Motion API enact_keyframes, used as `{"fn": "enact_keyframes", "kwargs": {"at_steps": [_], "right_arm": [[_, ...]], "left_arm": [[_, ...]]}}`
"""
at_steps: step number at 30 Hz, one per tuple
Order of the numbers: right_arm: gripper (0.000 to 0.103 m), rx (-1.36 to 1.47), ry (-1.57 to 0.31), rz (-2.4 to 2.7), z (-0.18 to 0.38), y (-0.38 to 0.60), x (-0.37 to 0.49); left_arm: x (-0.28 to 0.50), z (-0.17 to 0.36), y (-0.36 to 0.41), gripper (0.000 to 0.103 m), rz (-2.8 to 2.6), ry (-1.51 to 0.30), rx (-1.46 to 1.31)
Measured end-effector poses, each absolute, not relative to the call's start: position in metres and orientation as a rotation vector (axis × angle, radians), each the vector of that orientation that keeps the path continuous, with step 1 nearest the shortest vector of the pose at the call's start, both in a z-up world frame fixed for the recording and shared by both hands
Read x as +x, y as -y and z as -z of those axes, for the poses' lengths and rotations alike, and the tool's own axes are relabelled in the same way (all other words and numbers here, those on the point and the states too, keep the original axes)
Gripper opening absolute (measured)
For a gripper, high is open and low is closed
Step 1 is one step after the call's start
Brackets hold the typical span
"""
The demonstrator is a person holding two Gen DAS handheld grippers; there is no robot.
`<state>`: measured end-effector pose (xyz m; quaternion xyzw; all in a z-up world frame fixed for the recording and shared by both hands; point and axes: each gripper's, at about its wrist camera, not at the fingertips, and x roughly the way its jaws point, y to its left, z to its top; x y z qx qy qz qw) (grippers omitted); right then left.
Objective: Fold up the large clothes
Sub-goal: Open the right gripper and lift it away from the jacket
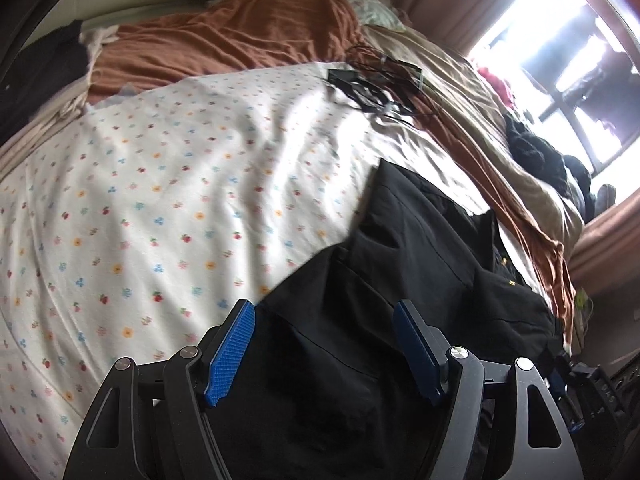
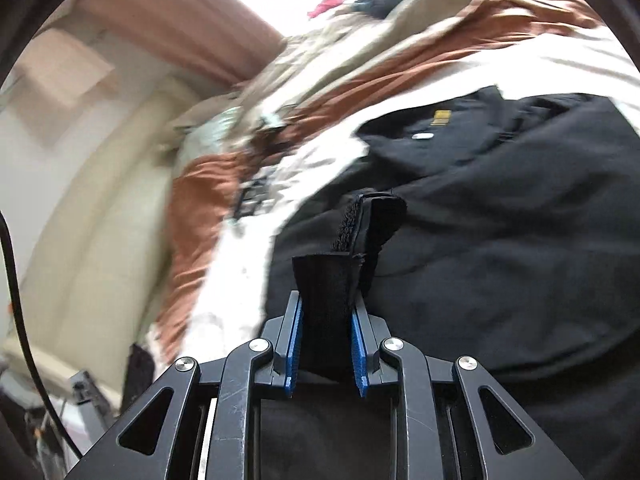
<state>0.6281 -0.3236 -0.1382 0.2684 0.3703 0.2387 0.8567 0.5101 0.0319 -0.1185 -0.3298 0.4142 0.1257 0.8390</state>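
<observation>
Clamping black jacket [image 2: 500, 208] strap: right gripper [image 2: 326, 344] | left gripper [image 1: 324, 344] fingers apart over jacket

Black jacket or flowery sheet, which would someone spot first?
Probably the black jacket, a big dark heap on the white flowery sheet. The right gripper pinches a black strap of it, while the left gripper hangs open above the cloth. An orange blanket lies crumpled behind.
</observation>
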Motion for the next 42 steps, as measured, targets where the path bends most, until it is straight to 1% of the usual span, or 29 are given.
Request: {"fn": "enact_keyframes", "kwargs": {"at_steps": [1, 2, 3, 8, 19, 25, 30, 31, 33, 35, 36, 37, 40, 42], "right_arm": [[0.029, 0.565, -0.770, -0.551, 0.138, 0.315, 0.629], [0.044, 0.567, -0.780, -0.611, 0.139, 0.305, 0.630], [0.056, 0.563, -0.794, -0.636, 0.140, 0.296, 0.630], [0.056, 0.494, -0.825, -0.599, 0.145, 0.290, 0.625], [0.056, 0.435, -0.826, -0.354, 0.138, 0.358, 0.600], [0.056, 0.483, -0.809, -0.238, 0.131, 0.409, 0.572], [0.056, 0.488, -0.793, -0.191, 0.127, 0.433, 0.541], [0.057, 0.490, -0.790, -0.187, 0.126, 0.436, 0.534], [0.064, 0.496, -0.788, -0.188, 0.128, 0.442, 0.517], [0.067, 0.495, -0.775, -0.195, 0.129, 0.447, 0.498], [0.073, 0.498, -0.770, -0.193, 0.129, 0.449, 0.491], [0.074, 0.503, -0.759, -0.191, 0.128, 0.451, 0.481], [0.077, 0.485, -0.728, -0.177, 0.122, 0.458, 0.454], [0.087, 0.461, -0.708, -0.176, 0.114, 0.460, 0.439]], "left_arm": [[0.509, 0.119, -0.034, 0.073, -0.273, -0.876, -0.702], [0.509, 0.120, -0.037, 0.073, -0.281, -0.875, -0.706], [0.508, 0.120, -0.039, 0.073, -0.286, -0.875, -0.707], [0.508, 0.123, -0.045, 0.073, -0.308, -0.875, -0.714], [0.502, 0.106, -0.026, 0.073, -0.247, -0.872, -0.644], [0.479, 0.088, -0.004, 0.073, -0.192, -0.842, -0.543], [0.452, 0.073, 0.014, 0.073, -0.130, -0.818, -0.469], [0.445, 0.070, 0.018, 0.073, -0.129, -0.810, -0.449], [0.433, 0.063, 0.023, 0.075, -0.117, -0.803, -0.429], [0.417, 0.056, 0.028, 0.076, -0.096, -0.786, -0.412], [0.411, 0.053, 0.030, 0.080, -0.094, -0.780, -0.400], [0.403, 0.051, 0.032, 0.085, -0.094, -0.772, -0.390], [0.380, 0.046, 0.030, 0.090, -0.083, -0.755, -0.392], [0.365, 0.043, 0.028, 0.091, -0.077, -0.753, -0.390]]}}
